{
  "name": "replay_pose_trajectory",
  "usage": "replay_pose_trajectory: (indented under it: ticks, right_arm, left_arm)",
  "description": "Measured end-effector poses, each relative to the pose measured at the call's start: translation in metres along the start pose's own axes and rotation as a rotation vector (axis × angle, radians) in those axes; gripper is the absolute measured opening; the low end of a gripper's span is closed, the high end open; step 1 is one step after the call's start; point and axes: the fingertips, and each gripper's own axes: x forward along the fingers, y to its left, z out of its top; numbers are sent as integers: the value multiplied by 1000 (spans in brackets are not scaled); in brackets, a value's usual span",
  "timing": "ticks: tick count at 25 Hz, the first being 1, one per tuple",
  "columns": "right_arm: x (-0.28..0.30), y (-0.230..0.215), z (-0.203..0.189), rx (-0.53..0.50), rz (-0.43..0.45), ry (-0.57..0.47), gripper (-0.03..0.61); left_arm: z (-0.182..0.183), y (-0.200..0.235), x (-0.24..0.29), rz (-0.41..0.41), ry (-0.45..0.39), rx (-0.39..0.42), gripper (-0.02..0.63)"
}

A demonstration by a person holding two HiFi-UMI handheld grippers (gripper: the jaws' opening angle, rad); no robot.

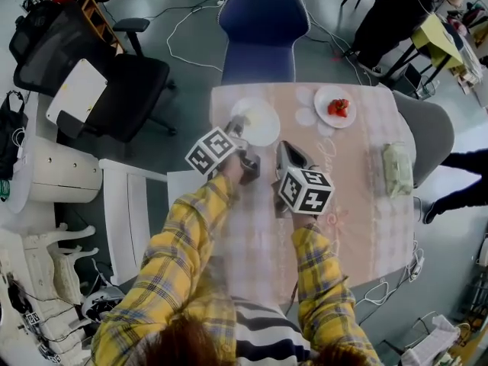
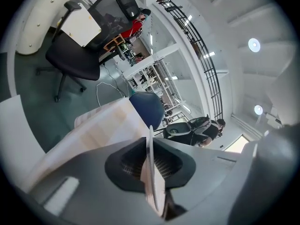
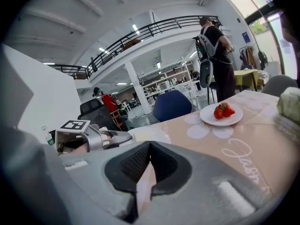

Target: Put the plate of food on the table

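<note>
A small white plate with red food [image 1: 335, 107] [image 3: 221, 114] rests on the far side of the pink-clothed table [image 1: 358, 219]. To its left is an empty white plate [image 1: 258, 122] [image 3: 149, 135]. My left gripper [image 1: 239, 124] [image 2: 150, 131] is shut on that plate's near-left rim; the rim [image 2: 151, 182] shows edge-on between the pads. My right gripper [image 1: 283, 148] [image 3: 149, 146] hovers over the middle of the table, jaws shut with nothing in them, a little short of the food plate. The left gripper [image 3: 89, 139] also shows in the right gripper view.
A pale green wrapped packet [image 1: 396, 170] lies near the table's right edge. A blue chair [image 1: 263, 29] stands at the far side, a grey chair [image 1: 435, 132] at the right, a black office chair [image 1: 114, 82] at the left. A person [image 3: 216, 55] stands beyond the table.
</note>
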Motion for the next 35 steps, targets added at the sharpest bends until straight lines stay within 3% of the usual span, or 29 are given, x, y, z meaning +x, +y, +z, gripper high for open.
replay_pose_trajectory:
  ticks: [5, 11, 15, 18, 23, 26, 28, 30, 32, 35]
  right_arm:
    - [4, 2, -4, -4, 9, 10, -3]
    - [6, -2, -4, 5, 5, 10, -3]
    - [7, -4, -4, 4, 4, 14, -3]
    - [8, -1, -5, 8, 10, 16, -3]
    - [12, 3, -10, -2, 16, 41, -3]
    - [13, 4, -14, -14, 15, 57, -3]
    - [15, 6, -15, -20, 15, 61, -3]
    - [15, 9, -16, -25, 17, 67, -3]
    - [15, 13, -19, -32, 18, 73, -3]
    - [15, 18, -19, -35, 20, 72, -3]
  left_arm:
    - [7, 1, 16, 40, 61, 43, 13]
    - [7, -2, 23, 120, 210, 251, 19]
    - [0, -5, 21, 146, 340, 460, 52]
    - [-6, -1, 15, 169, 442, 676, 95]
    - [-5, 16, -1, 230, 515, 997, 134]
    - [0, 24, -6, 276, 486, 1245, 144]
    - [9, 20, -8, 282, 412, 1343, 144]
    - [16, 9, -15, 249, 324, 1344, 132]
    - [14, -2, -27, 196, 258, 1317, 52]
    - [0, -13, -42, 127, 230, 1277, 5]
